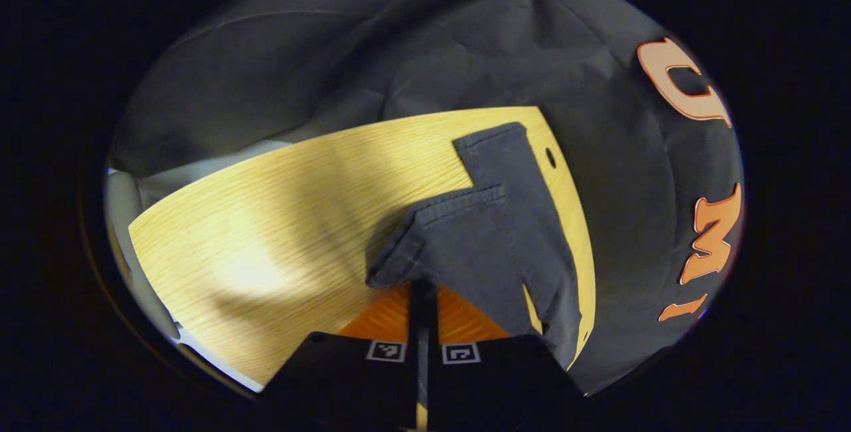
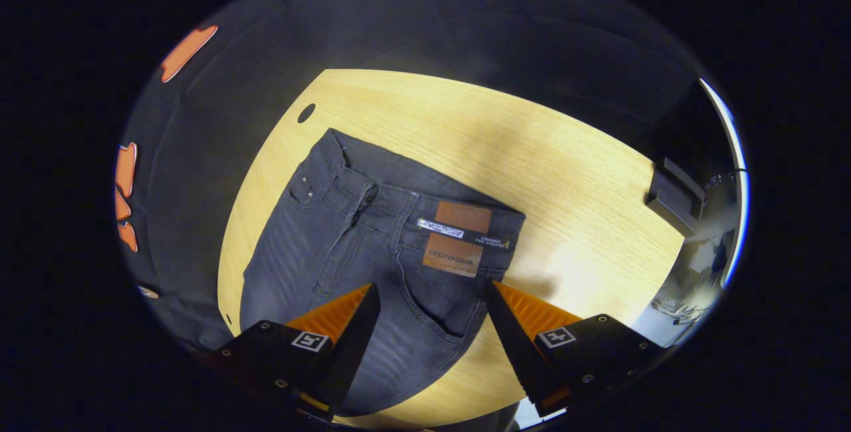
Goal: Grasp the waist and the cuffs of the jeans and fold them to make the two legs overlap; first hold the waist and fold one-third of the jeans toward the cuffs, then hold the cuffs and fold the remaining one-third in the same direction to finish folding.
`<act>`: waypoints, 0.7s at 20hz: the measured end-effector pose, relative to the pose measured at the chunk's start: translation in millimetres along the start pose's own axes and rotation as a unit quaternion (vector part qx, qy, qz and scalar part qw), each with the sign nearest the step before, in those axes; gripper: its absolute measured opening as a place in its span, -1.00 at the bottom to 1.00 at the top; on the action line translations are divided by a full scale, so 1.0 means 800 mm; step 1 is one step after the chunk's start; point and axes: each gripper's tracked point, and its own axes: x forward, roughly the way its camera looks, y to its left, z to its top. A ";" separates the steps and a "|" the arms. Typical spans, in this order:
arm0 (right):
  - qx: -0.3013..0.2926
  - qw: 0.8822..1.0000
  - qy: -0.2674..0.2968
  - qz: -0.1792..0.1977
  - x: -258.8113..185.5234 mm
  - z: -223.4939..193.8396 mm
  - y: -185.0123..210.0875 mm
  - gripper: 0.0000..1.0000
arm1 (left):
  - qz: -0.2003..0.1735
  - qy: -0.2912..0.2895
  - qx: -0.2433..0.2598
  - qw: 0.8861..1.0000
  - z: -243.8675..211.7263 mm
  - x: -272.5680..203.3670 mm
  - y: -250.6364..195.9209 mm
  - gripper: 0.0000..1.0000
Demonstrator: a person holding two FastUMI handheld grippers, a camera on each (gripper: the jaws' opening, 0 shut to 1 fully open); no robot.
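The dark grey jeans [image 2: 372,246] lie spread on the wooden table [image 2: 565,173], waist toward the far edge. The left tool [image 1: 423,286] has its fingers pressed together on a cuff [image 1: 405,252] of one leg — the other cuff [image 1: 495,143] lies flat beyond it. The right tool [image 2: 432,316] hangs wide apart over the seat area, seemingly not touching the cloth — hard to judge.

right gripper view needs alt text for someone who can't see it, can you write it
The right gripper hangs open above the waist end of dark grey jeans lying flat on a light wooden table, its fingers spread to either side of a back pocket. A brown leather patch sits on the waistband, and black cloth backs the table.
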 end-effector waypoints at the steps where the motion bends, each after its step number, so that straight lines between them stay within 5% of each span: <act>1: 0.003 1.000 0.000 -0.004 0.000 0.002 -0.007 0.97 | 0.011 -0.006 0.010 1.000 0.003 0.010 -0.001 -0.95; 7: 0.018 0.999 0.004 -0.026 0.017 0.014 -0.037 0.94 | 0.011 -0.054 0.042 0.998 0.021 -0.037 -0.027 -0.98; 8: 0.021 1.000 0.000 -0.020 0.025 0.021 -0.030 0.72 | 0.006 -0.059 0.039 0.997 0.025 -0.044 -0.031 -0.98; 9: 0.014 0.999 0.002 -0.038 0.029 0.024 -0.033 0.78 | 0.005 -0.062 0.034 0.997 0.029 -0.051 -0.034 -0.98; 10: 0.000 0.998 0.009 -0.058 0.030 0.019 -0.037 0.49 | 0.002 -0.063 0.030 0.998 0.031 -0.056 -0.036 -0.98; 11: -0.017 0.996 0.006 -0.083 0.030 0.019 -0.046 0.53 | 0.002 -0.064 0.029 0.997 0.031 -0.060 -0.036 -0.98; 14: -0.030 0.994 -0.004 -0.101 0.029 0.018 -0.056 -0.33 | -0.001 -0.065 0.031 0.997 0.029 -0.069 -0.040 -0.98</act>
